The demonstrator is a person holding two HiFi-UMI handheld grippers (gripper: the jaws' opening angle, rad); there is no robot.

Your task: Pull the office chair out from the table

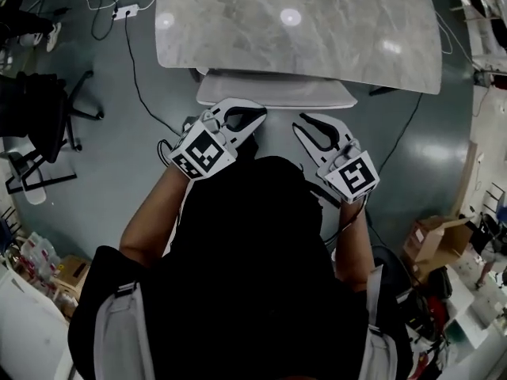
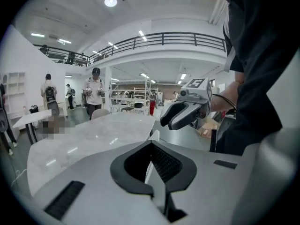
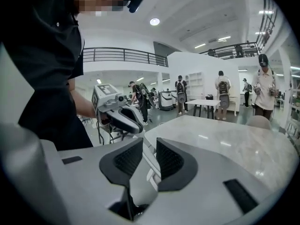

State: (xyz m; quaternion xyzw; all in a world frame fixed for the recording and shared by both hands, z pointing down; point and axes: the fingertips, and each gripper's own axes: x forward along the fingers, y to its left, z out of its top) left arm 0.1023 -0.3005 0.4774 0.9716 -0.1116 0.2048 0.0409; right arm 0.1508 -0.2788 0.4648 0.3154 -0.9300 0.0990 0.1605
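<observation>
The office chair's pale grey back [image 1: 277, 92] sits tucked under the near edge of the marble table [image 1: 301, 22]. My left gripper [image 1: 262, 113] hovers just in front of the back's left half, jaws shut with nothing between them. My right gripper [image 1: 305, 120] hangs in front of the right half, open, with a gap between its pads. Neither touches the chair. In the left gripper view the shut jaws [image 2: 151, 144] point over the tabletop [image 2: 89, 137], with the right gripper [image 2: 168, 122] beside them. In the right gripper view the open jaws [image 3: 149, 149] frame the chair's white top edge [image 3: 151, 175].
A black office chair [image 1: 47, 117] stands on the floor at left. A power strip [image 1: 125, 10] and a cable [image 1: 135, 70] lie on the floor by the table's left corner. A cardboard box [image 1: 434, 240] and clutter sit at right. Several people [image 3: 265, 90] stand in the background.
</observation>
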